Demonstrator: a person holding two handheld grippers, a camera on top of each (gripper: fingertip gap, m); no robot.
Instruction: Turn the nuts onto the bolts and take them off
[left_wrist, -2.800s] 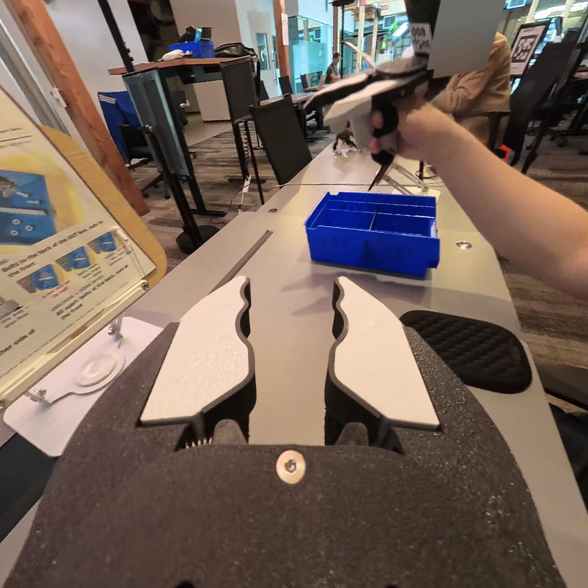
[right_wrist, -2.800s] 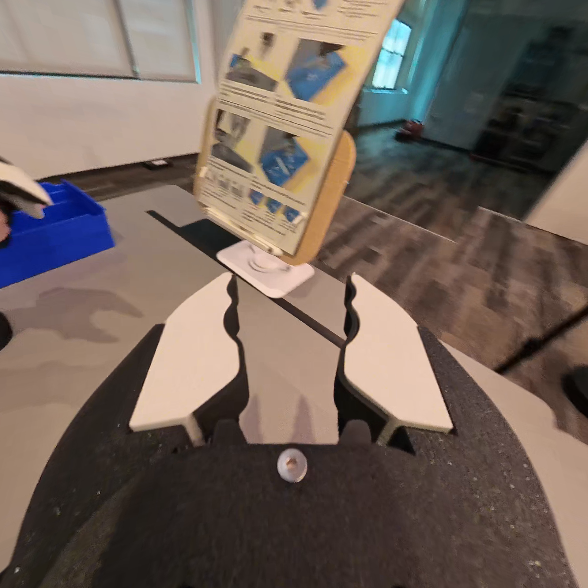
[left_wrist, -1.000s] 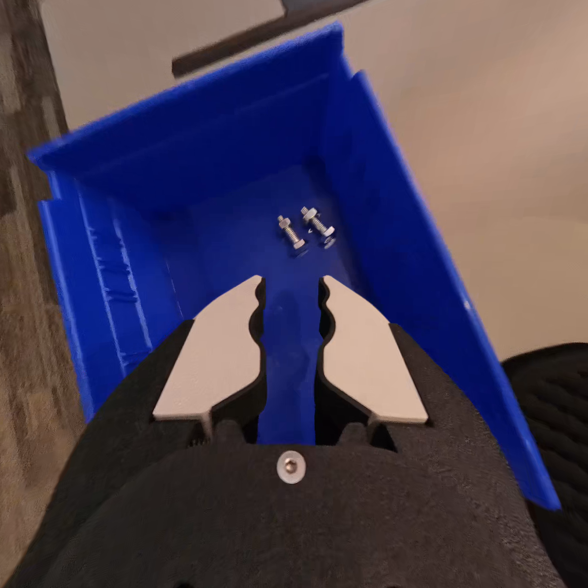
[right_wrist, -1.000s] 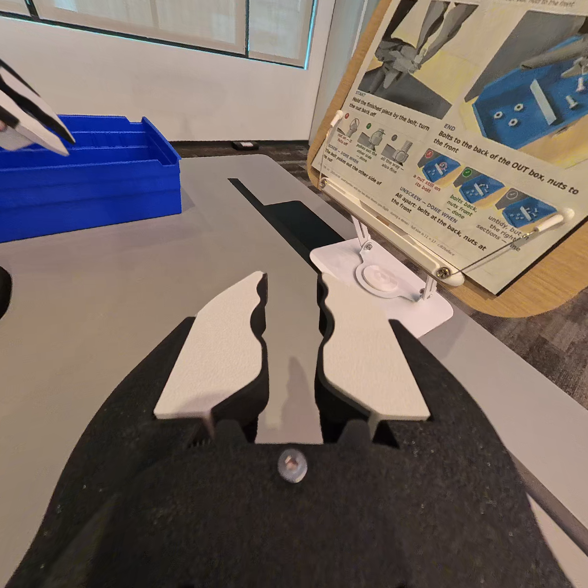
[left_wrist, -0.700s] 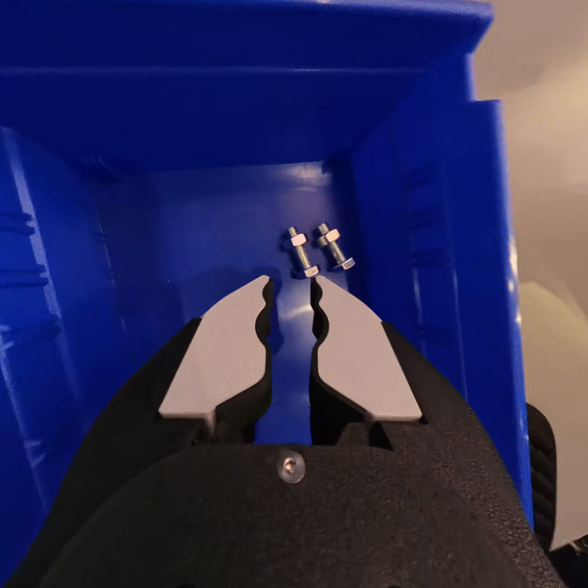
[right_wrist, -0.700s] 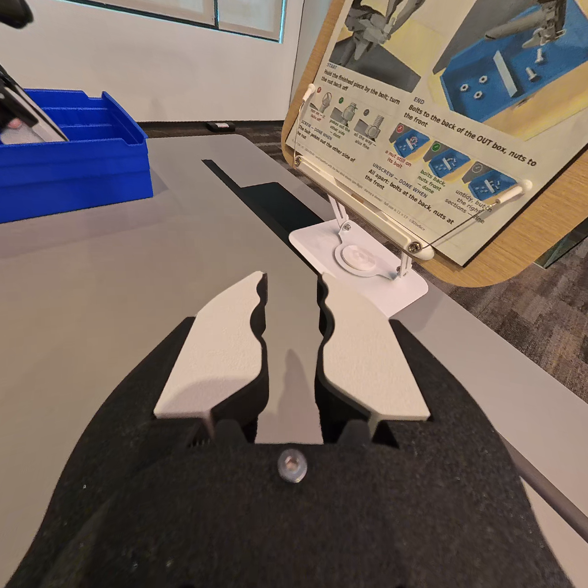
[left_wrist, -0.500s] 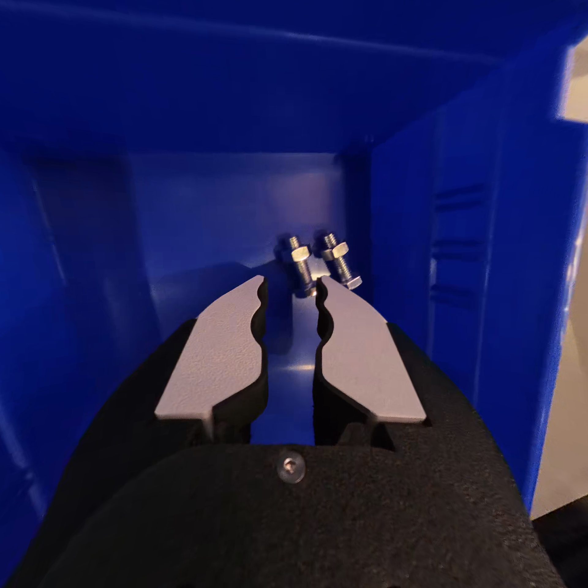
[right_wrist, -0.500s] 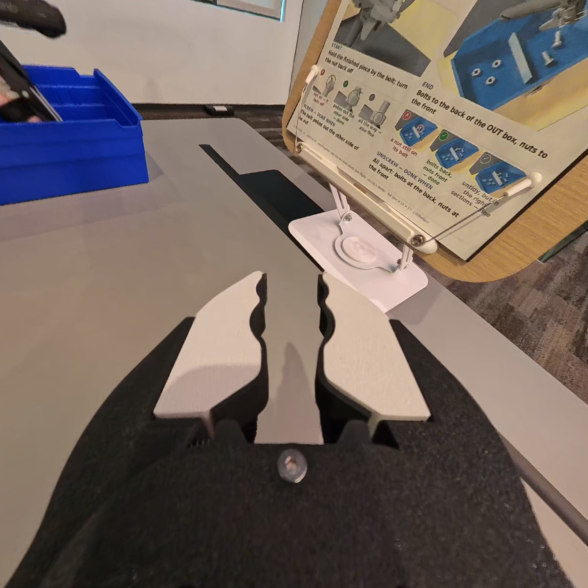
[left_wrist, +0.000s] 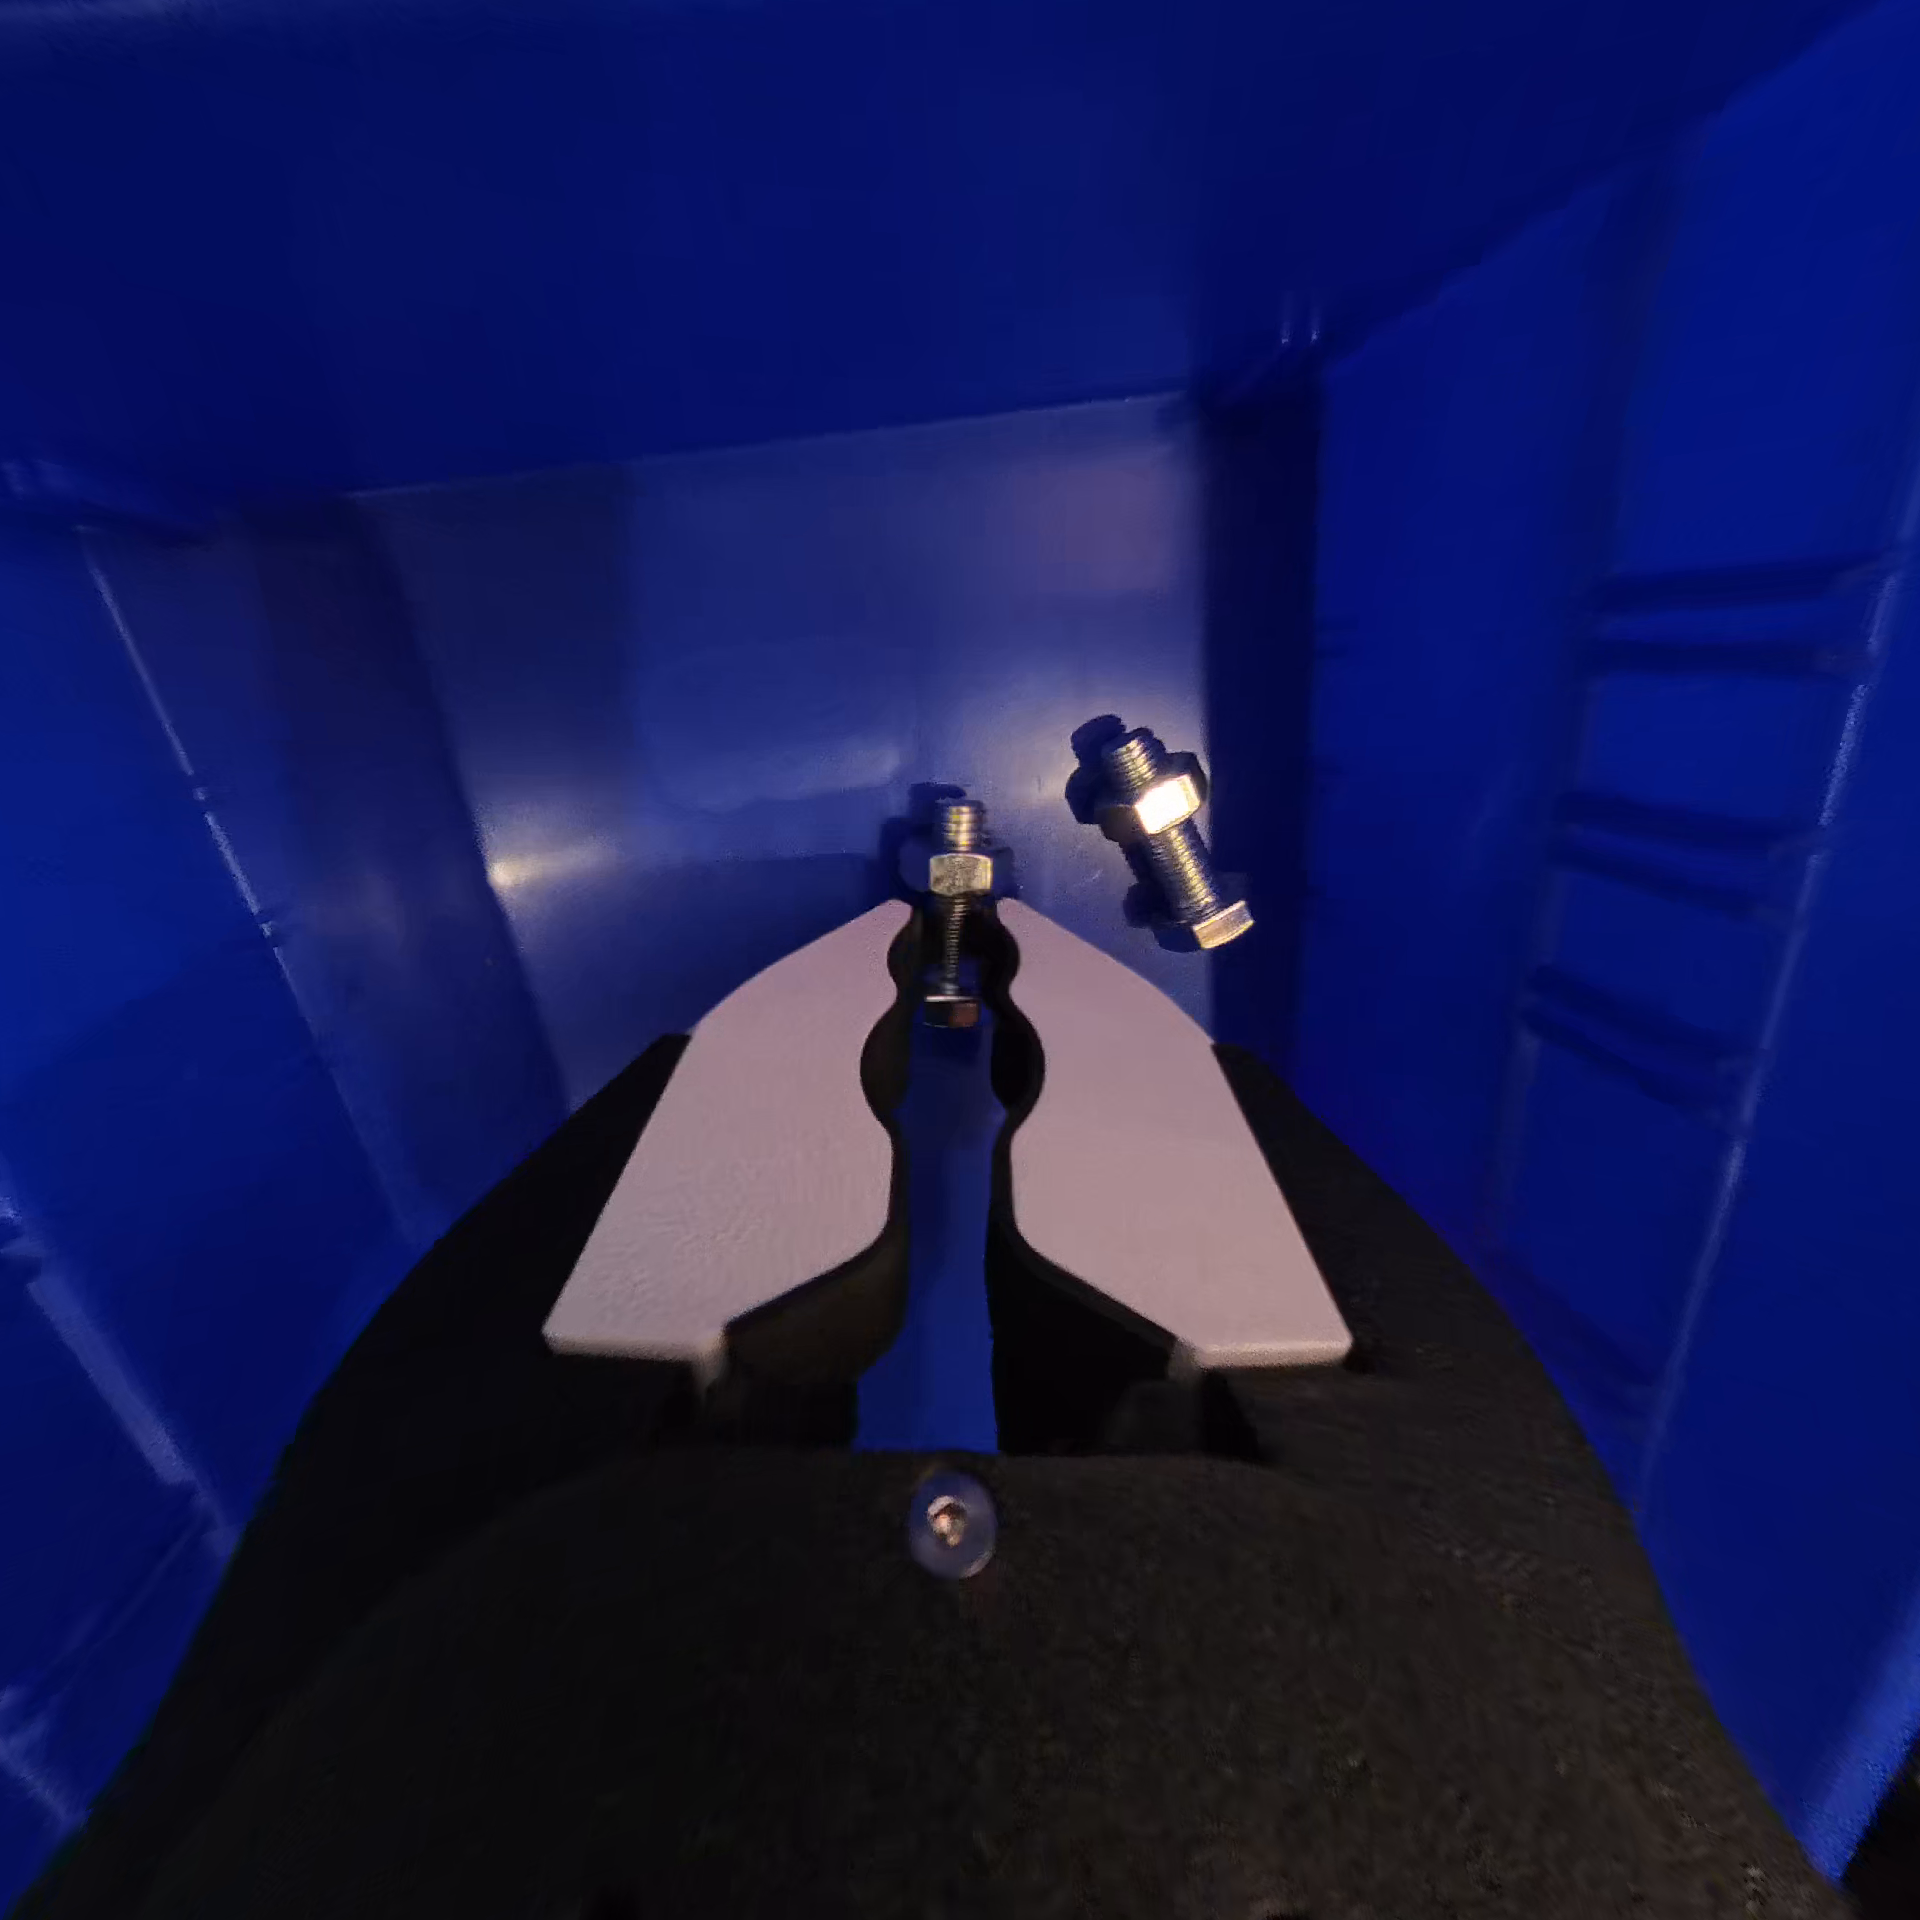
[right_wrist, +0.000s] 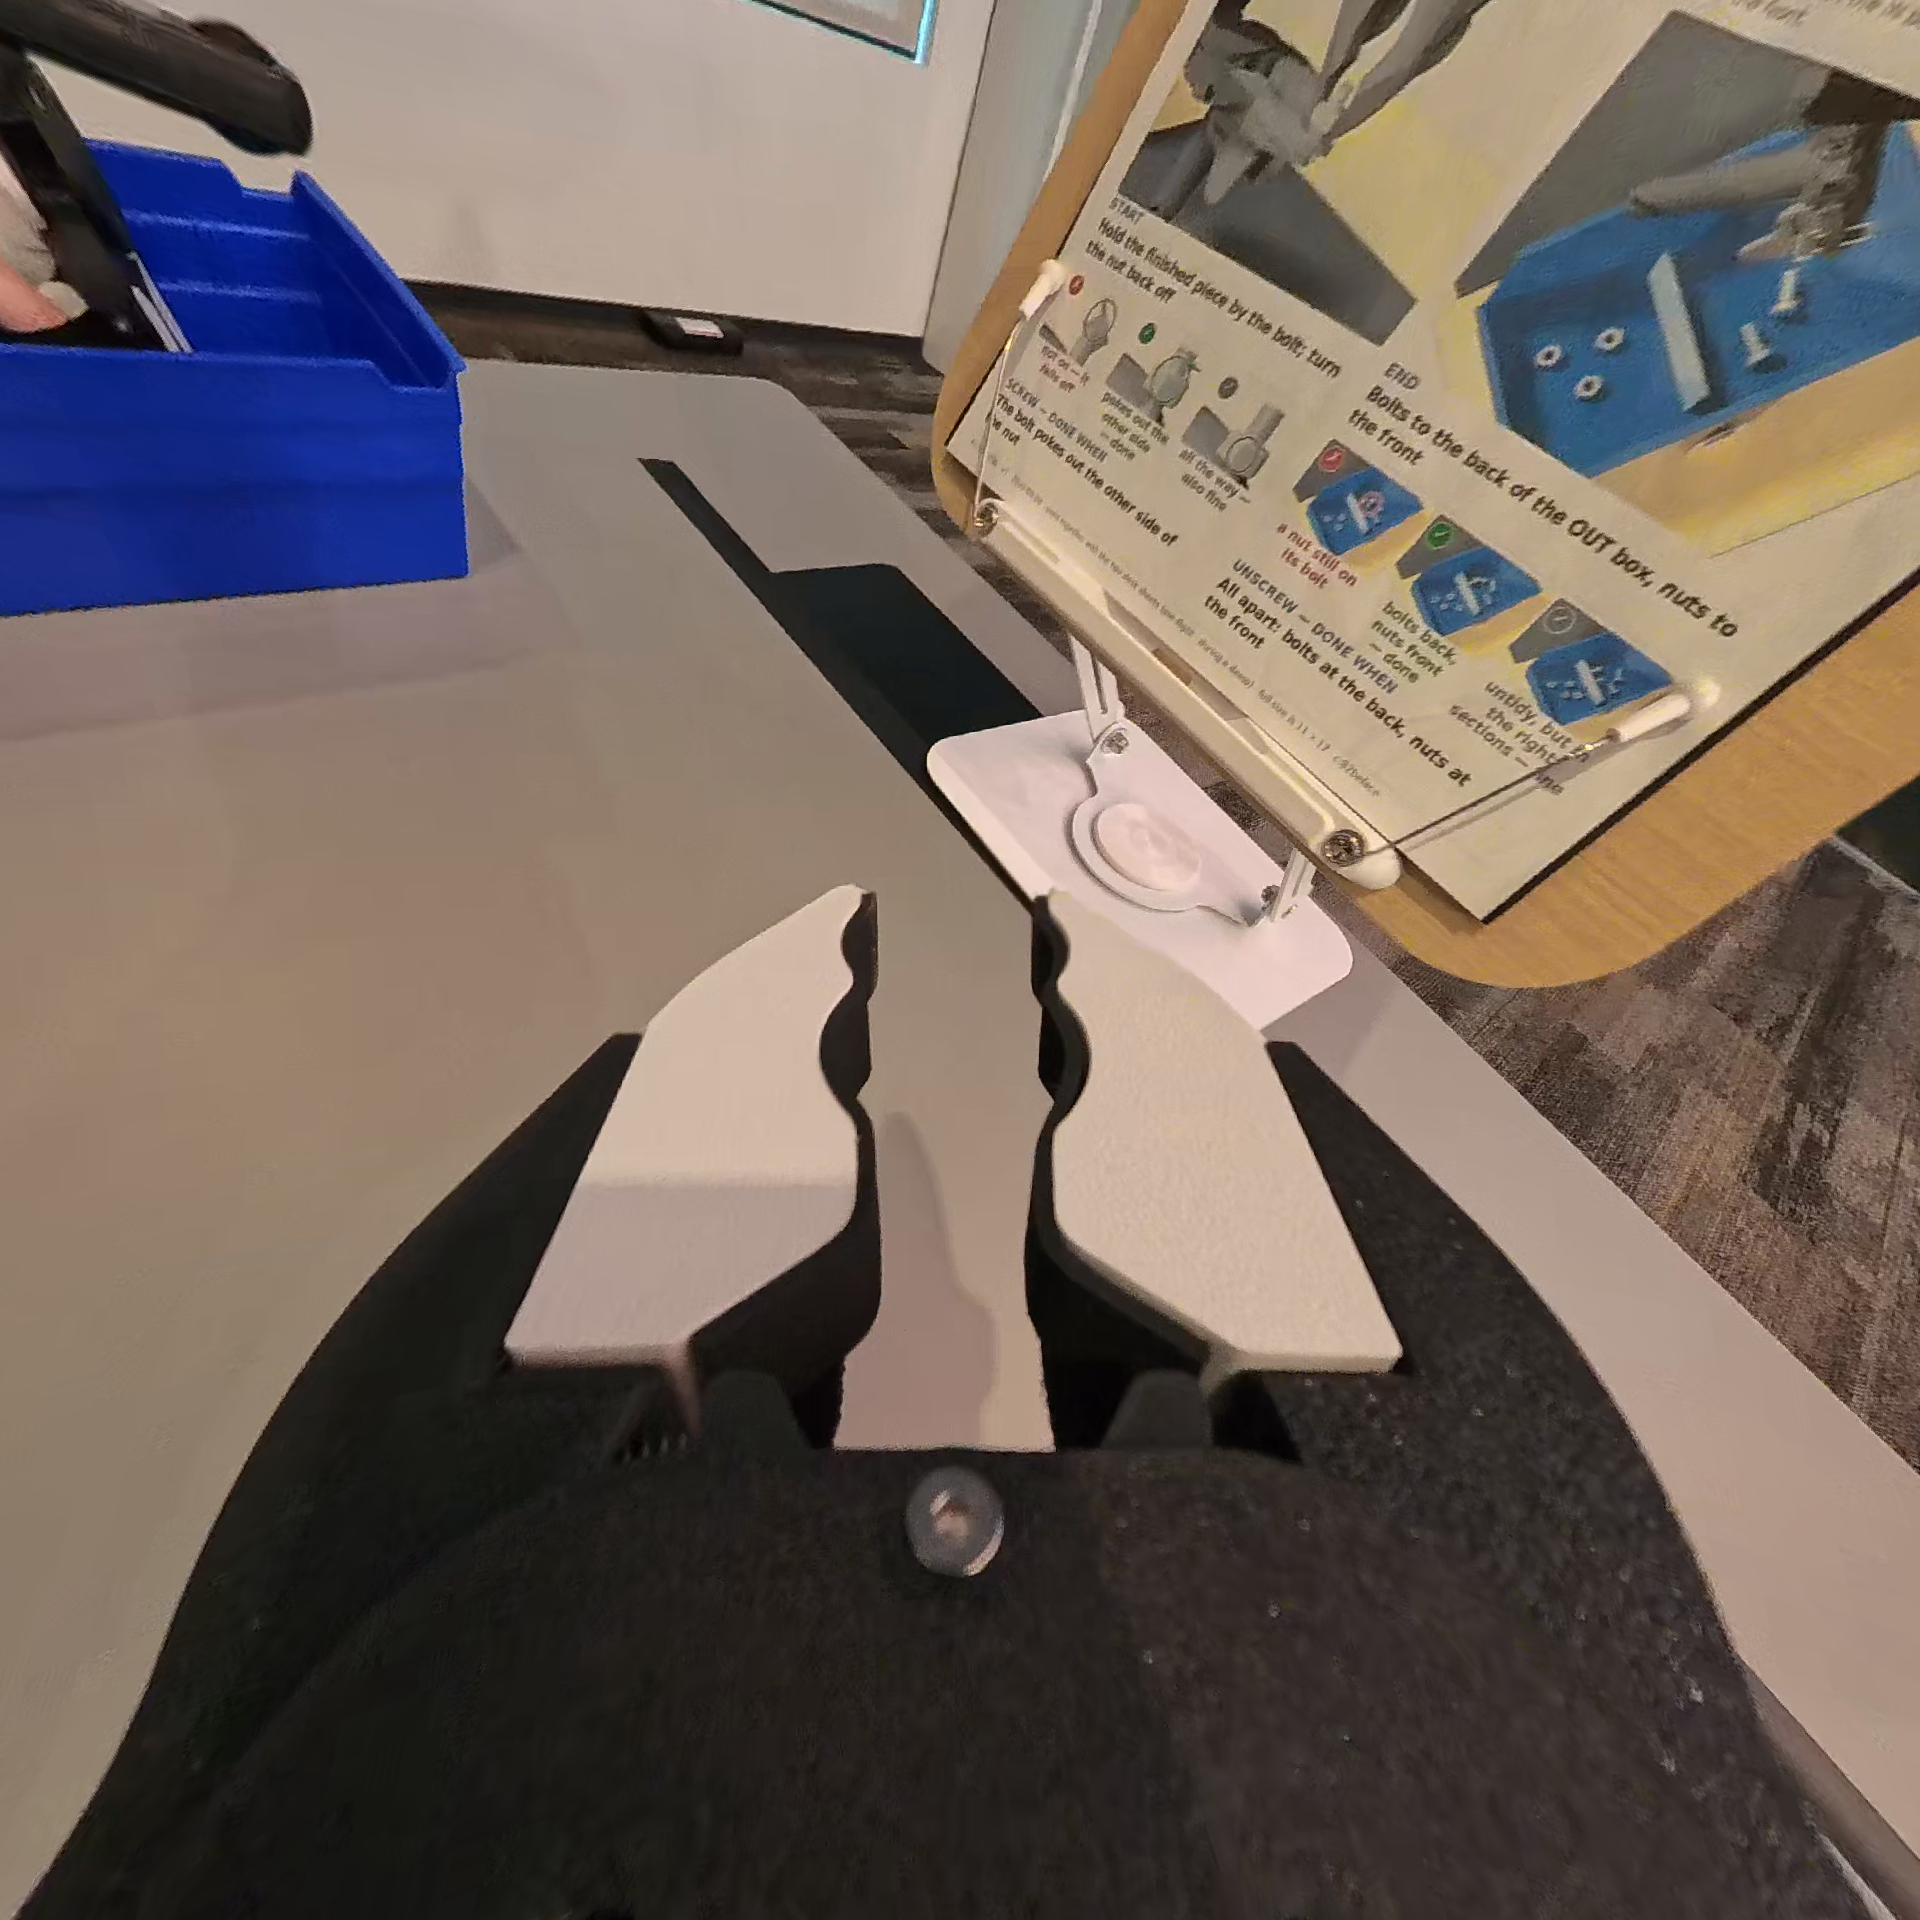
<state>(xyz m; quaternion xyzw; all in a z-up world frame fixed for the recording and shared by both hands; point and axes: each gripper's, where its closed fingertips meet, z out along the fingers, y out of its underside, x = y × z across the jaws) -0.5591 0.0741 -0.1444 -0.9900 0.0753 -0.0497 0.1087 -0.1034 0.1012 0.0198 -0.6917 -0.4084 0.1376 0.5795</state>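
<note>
In the left wrist view I am deep inside a blue bin (left_wrist: 727, 312). My left gripper (left_wrist: 954, 914) has its jaws closed around the shaft of a small bolt with a nut on it (left_wrist: 956, 878), which lies on the bin floor. A second bolt with a nut (left_wrist: 1162, 844) lies just to the right, near the bin's corner. My right gripper (right_wrist: 951, 904) is open and empty, low over the grey table (right_wrist: 364, 883). The bin (right_wrist: 239, 468) shows at the far left of the right wrist view, with the left gripper's body (right_wrist: 83, 208) dipping into it.
An instruction sheet on a wooden board (right_wrist: 1455, 416) stands on a white base (right_wrist: 1143, 831) at the table's right edge. A black slot (right_wrist: 831, 623) runs along the table beside it. Carpeted floor (right_wrist: 1714, 1039) lies beyond the edge. One gripper's finger ends stand about 50 centimetres off the other's.
My left gripper has gone down into the bin, reached the left bolt and closed its jaws around it. My right gripper has stayed open above the table, shifting only slightly.
</note>
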